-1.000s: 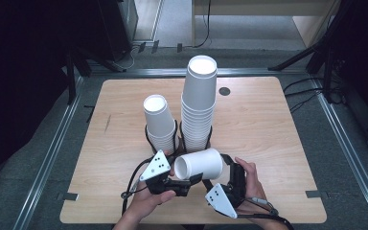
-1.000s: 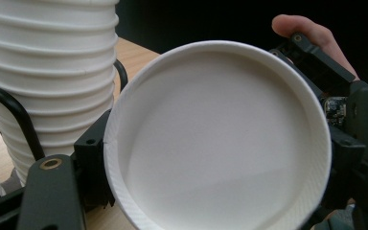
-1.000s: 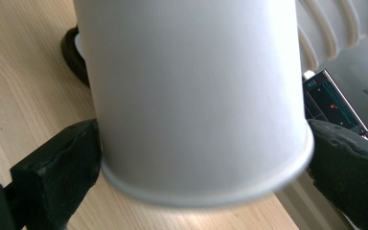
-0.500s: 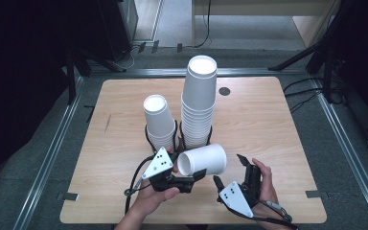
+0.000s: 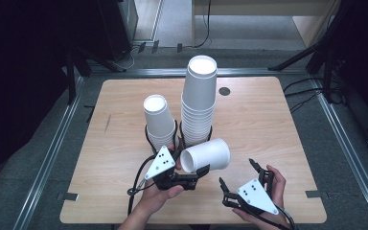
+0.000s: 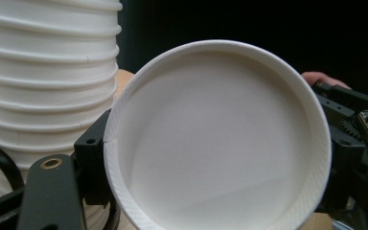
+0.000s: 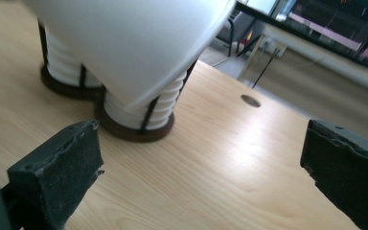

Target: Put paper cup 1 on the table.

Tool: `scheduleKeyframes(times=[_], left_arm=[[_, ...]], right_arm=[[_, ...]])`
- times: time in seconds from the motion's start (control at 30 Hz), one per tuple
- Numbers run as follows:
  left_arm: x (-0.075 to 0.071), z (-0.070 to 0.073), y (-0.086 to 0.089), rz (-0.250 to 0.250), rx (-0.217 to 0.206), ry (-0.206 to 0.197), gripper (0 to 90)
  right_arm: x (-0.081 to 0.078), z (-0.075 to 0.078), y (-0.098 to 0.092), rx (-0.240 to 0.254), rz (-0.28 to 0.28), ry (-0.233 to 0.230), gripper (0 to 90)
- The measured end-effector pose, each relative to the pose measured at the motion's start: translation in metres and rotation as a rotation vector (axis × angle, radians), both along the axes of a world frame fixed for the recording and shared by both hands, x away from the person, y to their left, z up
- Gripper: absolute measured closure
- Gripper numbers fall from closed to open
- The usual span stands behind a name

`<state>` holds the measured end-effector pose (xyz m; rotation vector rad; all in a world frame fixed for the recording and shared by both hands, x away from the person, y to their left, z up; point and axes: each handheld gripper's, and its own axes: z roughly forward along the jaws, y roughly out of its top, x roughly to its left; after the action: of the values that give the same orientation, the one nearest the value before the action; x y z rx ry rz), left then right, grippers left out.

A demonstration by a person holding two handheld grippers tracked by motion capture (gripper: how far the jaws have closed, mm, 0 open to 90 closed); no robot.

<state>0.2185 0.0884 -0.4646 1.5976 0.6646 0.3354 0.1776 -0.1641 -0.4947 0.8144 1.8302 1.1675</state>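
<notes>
A single white paper cup (image 5: 206, 155) lies on its side in the air above the table, its mouth turned to my left gripper (image 5: 199, 173), which is shut on the cup's rim. The left gripper view looks straight into that cup (image 6: 220, 139). My right gripper (image 5: 237, 172) stands open near the front right, apart from the cup, with nothing between its jaws. Seen from the right gripper (image 7: 201, 177), the cup (image 7: 129, 38) hangs above and ahead. A tall stack of cups (image 5: 199, 105) and a short stack (image 5: 158, 120) stand just behind.
Each stack sits in a black wire holder with a round base (image 7: 134, 127). The wooden table (image 5: 278, 124) has a small dark hole (image 5: 224, 91) at the back. Metal rails and dark floor surround the table. Cables trail from both grippers.
My right gripper has drawn away from the cup's base toward the front right. The left gripper has stayed in place with the cup in it.
</notes>
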Motion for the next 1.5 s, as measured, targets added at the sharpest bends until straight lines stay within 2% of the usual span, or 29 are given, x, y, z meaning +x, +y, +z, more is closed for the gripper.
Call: scheduleKeyframes(times=[0.13, 0.3, 0.53, 0.73, 0.8, 0.93, 1.0, 1.1, 1.2, 1.27, 1.37, 1.5], left_arm=[[0.0, 0.0, -0.002, 0.001, -0.015, -0.013, 21.8], [0.0, 0.0, -0.002, 0.017, -0.026, -0.025, 21.7], [0.0, -0.002, -0.005, 0.033, -0.031, -0.033, 21.7], [0.0, -0.004, -0.008, 0.048, -0.033, -0.039, 21.7], [-0.001, -0.005, -0.01, 0.05, -0.031, -0.043, 21.7], [-0.002, -0.006, -0.012, 0.057, -0.027, -0.05, 21.6], [-0.002, -0.007, -0.012, 0.067, -0.029, -0.054, 21.7], [-0.002, -0.009, -0.012, 0.073, -0.035, -0.056, 21.6], [-0.003, -0.01, -0.014, 0.074, -0.04, -0.057, 21.6], [-0.003, -0.01, -0.015, 0.073, -0.037, -0.058, 21.6], [-0.004, -0.013, -0.018, 0.075, -0.032, -0.057, 21.6], [-0.005, -0.015, -0.022, 0.074, -0.031, -0.051, 21.6]], right_arm=[[0.001, 0.006, -0.004, 0.154, -0.007, 0.084, 4.9], [0.002, 0.013, -0.008, 0.31, -0.012, 0.157, 5.6], [0.003, 0.017, -0.013, 0.491, -0.022, 0.262, 6.0], [0.006, 0.018, -0.017, 0.629, -0.07, 0.364, 4.0], [0.007, 0.017, -0.017, 0.675, -0.065, 0.405, 1.9], [0.006, 0.017, -0.016, 0.736, -0.051, 0.444, 0.0], [0.006, 0.018, -0.015, 0.787, -0.047, 0.474, 0.0], [0.007, 0.018, -0.016, 0.875, -0.019, 0.545, 0.0], [0.007, 0.018, -0.015, 0.911, -0.035, 0.564, 0.0], [0.008, 0.017, -0.016, 0.968, -0.027, 0.599, 0.0], [0.011, 0.017, -0.017, 1.025, -0.013, 0.628, 0.0], [0.013, 0.016, -0.014, 1.098, -0.024, 0.68, 0.0]])
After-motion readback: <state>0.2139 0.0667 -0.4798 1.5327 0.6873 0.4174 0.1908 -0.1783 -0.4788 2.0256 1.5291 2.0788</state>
